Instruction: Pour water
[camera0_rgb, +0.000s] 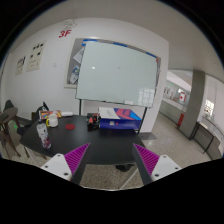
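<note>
My gripper (112, 160) is open and empty; its two fingers with magenta pads (76, 157) stand wide apart above the near edge of a dark table (100, 138). A clear bottle with a label (43, 130) stands on the table beyond the left finger, with a small cup-like thing (51, 121) beside it. Nothing stands between the fingers. I see no water being poured.
A pink and white box (119, 117) and small items lie at the table's far side. A large whiteboard (117, 72) stands behind the table. A chair (10, 118) is at the left. Speckled floor (105, 175) shows below the table edge.
</note>
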